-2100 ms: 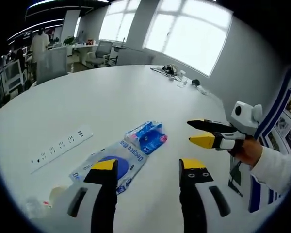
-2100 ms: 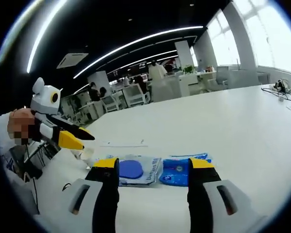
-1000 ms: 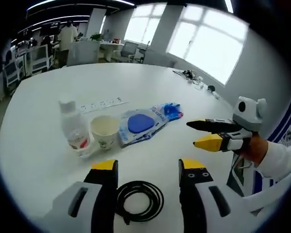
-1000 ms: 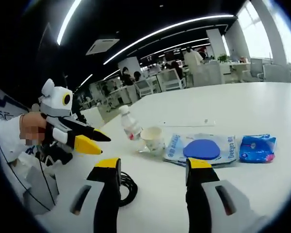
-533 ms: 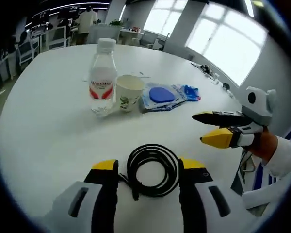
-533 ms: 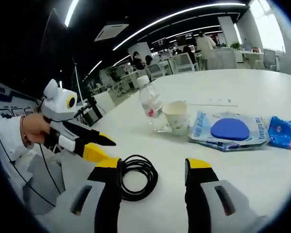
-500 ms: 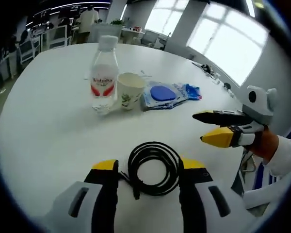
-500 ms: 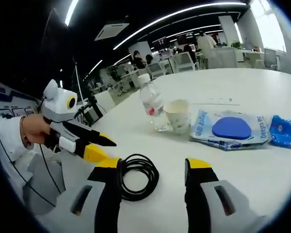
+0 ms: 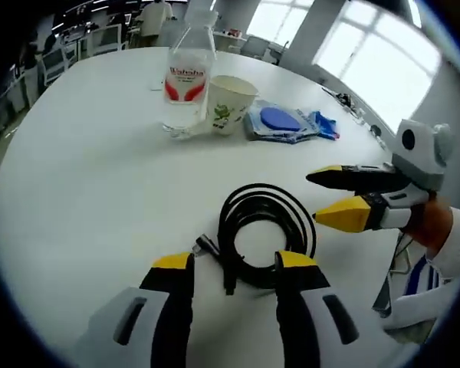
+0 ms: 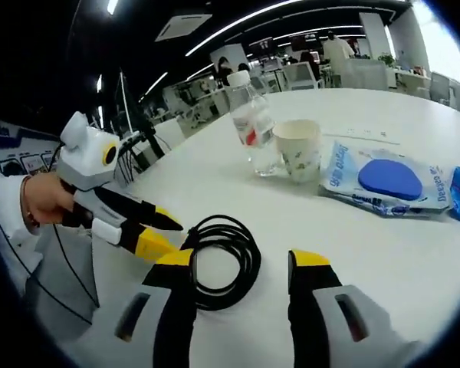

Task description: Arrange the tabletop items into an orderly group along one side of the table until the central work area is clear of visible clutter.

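Observation:
A coiled black cable lies on the white table, its near edge between the tips of my open left gripper. My right gripper comes in from the right, open, its tips at the coil's rim. In the right gripper view the same cable lies just ahead of my open right gripper, with the left gripper touching its left side. Beyond stand a water bottle, a paper cup, a clear pouch with a blue disc and a blue pack.
The bottle, cup and pouch sit close together across the table. A white power strip lies behind them. Office desks, chairs and people are far off. The table edge runs near the person's hand.
Both cameras have dropped closer to the cable; the coil now reaches between the left gripper's jaws. Bottle, cup and pouches have stayed in place.

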Demonstrator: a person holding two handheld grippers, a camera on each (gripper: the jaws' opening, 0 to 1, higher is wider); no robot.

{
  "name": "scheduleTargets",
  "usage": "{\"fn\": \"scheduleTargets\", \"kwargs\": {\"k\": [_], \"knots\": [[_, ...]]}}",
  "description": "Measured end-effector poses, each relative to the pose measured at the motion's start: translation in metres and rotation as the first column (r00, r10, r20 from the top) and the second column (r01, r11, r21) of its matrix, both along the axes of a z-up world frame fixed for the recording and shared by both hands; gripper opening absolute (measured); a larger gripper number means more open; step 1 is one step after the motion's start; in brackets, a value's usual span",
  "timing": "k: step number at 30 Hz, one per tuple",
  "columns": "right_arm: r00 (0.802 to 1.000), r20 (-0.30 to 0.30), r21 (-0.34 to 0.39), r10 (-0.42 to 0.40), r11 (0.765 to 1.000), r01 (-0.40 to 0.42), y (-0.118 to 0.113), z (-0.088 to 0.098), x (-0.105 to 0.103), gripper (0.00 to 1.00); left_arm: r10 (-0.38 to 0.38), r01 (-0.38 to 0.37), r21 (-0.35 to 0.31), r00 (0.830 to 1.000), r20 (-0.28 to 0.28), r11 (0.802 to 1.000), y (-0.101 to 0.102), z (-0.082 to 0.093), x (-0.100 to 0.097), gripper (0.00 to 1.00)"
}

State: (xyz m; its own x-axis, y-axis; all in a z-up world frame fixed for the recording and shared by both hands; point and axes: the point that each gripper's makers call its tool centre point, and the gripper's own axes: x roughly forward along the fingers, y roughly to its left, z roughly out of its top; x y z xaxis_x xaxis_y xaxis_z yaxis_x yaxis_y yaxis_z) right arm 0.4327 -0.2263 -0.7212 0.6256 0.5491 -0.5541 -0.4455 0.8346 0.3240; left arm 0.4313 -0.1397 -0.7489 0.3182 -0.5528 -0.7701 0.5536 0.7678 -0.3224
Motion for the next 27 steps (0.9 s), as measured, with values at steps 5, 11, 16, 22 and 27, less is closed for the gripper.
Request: {"fn": "scheduleTargets", "kwargs": {"k": [5,11,16,22,27], "knots": [[0.999,-0.028,-0.047,0.021,0.999,-0.022,0.002,-0.015,0.0,0.41,0.005,-0.005,0.016,1.0,-0.007,1.0,-0.003,-0.008,0.001,0.38],[0.997,-0.069,-0.072,0.027,0.997,-0.032,0.005,-0.032,-0.001,0.29,0.012,-0.012,0.021,1.0,0.003,1.0,-0.004,-0.01,0.005,0.31],[0.994,-0.104,-0.092,0.027,0.995,-0.036,0.006,-0.044,-0.005,0.14,-0.03,0.027,0.062,0.999,0.035,0.998,-0.004,-0.012,0.006,0.22],[0.993,-0.116,-0.056,-0.025,0.998,0.019,0.006,-0.046,-0.003,0.07,-0.072,0.067,0.088,0.996,0.055,0.994,-0.004,-0.013,0.005,0.2],[0.99,-0.129,-0.01,-0.057,0.998,0.056,0.006,-0.043,-0.004,0.03,-0.055,0.052,0.075,0.998,0.04,0.996,-0.003,-0.013,0.007,0.16]]}}
